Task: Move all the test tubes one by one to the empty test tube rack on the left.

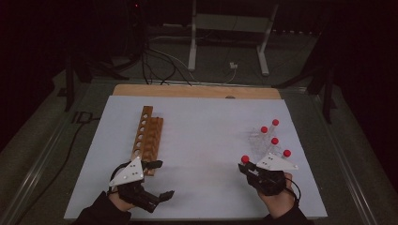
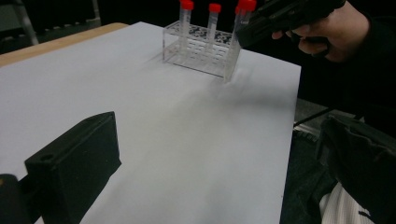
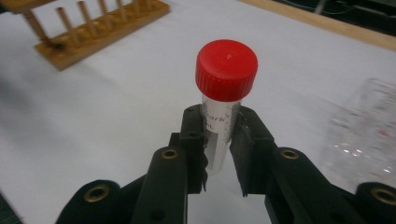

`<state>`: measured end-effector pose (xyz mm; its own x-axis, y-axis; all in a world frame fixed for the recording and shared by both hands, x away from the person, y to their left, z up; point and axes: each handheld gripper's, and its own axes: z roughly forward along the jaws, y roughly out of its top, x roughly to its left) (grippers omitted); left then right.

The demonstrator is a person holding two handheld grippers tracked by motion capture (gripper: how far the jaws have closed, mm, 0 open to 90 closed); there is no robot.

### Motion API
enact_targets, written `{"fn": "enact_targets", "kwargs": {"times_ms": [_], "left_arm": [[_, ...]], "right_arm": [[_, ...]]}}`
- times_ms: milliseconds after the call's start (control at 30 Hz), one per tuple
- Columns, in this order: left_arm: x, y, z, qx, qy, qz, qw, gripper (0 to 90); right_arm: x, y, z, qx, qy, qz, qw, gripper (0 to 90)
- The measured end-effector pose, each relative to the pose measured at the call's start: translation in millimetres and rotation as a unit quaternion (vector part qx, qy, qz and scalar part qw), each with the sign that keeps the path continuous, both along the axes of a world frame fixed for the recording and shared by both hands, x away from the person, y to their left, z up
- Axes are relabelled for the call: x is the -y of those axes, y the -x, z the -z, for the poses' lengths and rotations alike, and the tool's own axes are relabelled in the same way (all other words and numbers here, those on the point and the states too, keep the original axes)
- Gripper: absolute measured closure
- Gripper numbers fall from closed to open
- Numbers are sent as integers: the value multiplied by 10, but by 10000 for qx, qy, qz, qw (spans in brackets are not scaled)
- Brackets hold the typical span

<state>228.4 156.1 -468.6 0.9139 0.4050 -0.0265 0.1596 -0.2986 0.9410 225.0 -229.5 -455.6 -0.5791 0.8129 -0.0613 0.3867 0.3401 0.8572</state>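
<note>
Your right gripper (image 3: 218, 154) pinches a red-capped tube (image 3: 223, 102). Your left gripper (image 1: 158, 179) is wide open, holding nothing. Both hang over white paper (image 1: 202, 136) in a dark room.

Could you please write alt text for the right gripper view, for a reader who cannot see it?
The right gripper holds a clear tube with a red screw cap upright between its two black jaws, above a white table sheet. A wooden rack lies at the upper left, and a clear plastic rack sits blurred at the right edge.
</note>
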Motion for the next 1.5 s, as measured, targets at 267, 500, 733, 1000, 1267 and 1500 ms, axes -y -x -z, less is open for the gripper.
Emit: {"fn": "enact_targets", "kwargs": {"times_ms": [267,500,733,1000,1267,1500], "left_arm": [[222,-82,-35,19,-58,174,9998,6],[358,-141,-96,47,-66,312,9995,14],[503,-206,-163,74,-42,458,9989,14],[721,-250,-216,138,-35,637,9979,37],[981,-295,-216,172,-13,872,9960,92],[1096,-313,-225,230,-58,888,9958,221]], "right_arm": [[-177,26,73,-114,136,-381,9991,747],[-295,46,111,-203,172,-620,9977,747],[-392,72,114,-227,159,-815,9963,747],[-445,92,103,-205,175,-918,9954,747],[-460,97,92,-231,144,-973,9949,747],[-472,107,86,-231,158,-1001,9946,747]]}}
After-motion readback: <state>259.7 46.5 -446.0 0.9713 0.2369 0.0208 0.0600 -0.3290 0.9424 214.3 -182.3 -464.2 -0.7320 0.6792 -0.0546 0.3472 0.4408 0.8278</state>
